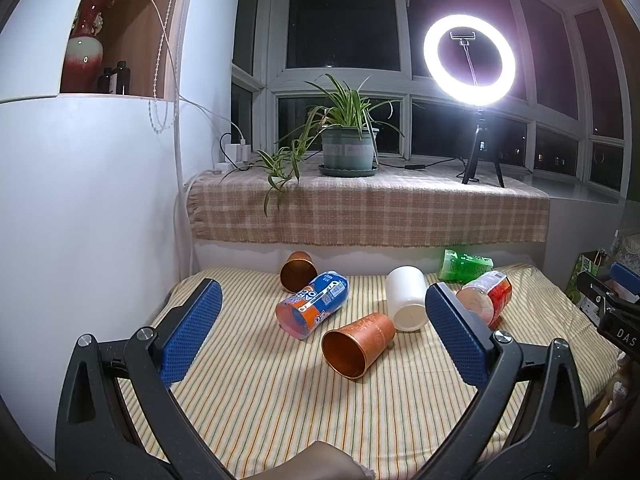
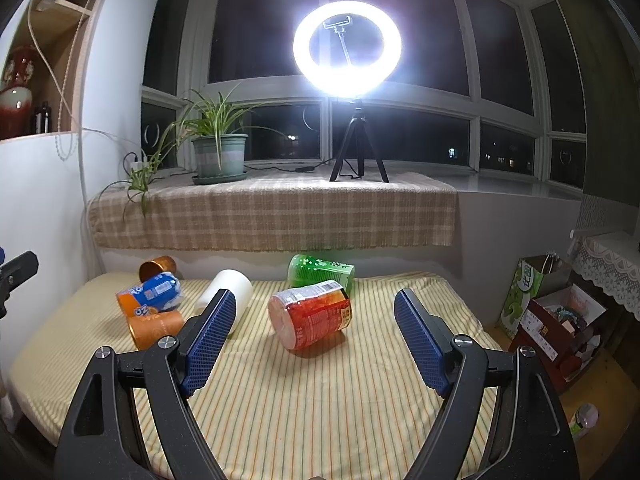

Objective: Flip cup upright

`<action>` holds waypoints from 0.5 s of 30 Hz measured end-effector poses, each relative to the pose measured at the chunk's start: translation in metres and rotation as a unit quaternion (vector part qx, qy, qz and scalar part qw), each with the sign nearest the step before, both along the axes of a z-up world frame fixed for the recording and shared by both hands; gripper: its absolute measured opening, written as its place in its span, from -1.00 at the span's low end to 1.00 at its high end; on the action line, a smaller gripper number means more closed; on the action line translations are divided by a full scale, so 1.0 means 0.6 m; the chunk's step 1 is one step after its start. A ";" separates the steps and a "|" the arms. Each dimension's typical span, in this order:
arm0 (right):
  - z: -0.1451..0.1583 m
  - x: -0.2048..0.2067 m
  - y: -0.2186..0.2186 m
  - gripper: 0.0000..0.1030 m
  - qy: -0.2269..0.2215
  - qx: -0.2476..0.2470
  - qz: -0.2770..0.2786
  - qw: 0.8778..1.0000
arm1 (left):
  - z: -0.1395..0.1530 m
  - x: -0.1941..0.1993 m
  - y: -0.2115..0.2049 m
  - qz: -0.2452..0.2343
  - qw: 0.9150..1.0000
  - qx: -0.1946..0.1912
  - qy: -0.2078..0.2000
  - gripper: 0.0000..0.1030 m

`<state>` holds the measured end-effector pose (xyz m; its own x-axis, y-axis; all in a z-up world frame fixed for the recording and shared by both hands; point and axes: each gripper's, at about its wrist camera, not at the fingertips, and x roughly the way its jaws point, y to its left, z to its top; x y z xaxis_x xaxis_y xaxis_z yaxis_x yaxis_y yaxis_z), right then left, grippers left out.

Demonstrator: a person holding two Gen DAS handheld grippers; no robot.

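Copper-toned cup [image 1: 357,346] lies on its side at centre frame with the other cups, none righted; left gripper [image 1: 322,328] and right gripper [image 2: 316,336] both hover spread apart, empty.

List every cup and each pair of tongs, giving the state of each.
Near copper cup: on its side.
Far copper cup: on its side.
Blue cup: on its side.
White cup: on its side.
Red cup: on its side.
Green cup: on its side.
Left tongs: open.
Right tongs: open.
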<state>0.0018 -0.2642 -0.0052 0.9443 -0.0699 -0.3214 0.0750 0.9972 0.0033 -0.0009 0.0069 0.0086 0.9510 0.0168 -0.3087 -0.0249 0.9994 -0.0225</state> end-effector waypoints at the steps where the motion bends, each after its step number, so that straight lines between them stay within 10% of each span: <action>1: 0.001 0.001 0.000 0.58 0.000 0.000 -0.001 1.000 | 0.000 0.000 0.000 0.000 1.000 0.000 0.000 1.00; 15: 0.001 0.002 0.000 0.58 0.001 0.002 0.000 1.000 | -0.002 -0.001 -0.002 0.000 1.000 0.001 0.000 1.00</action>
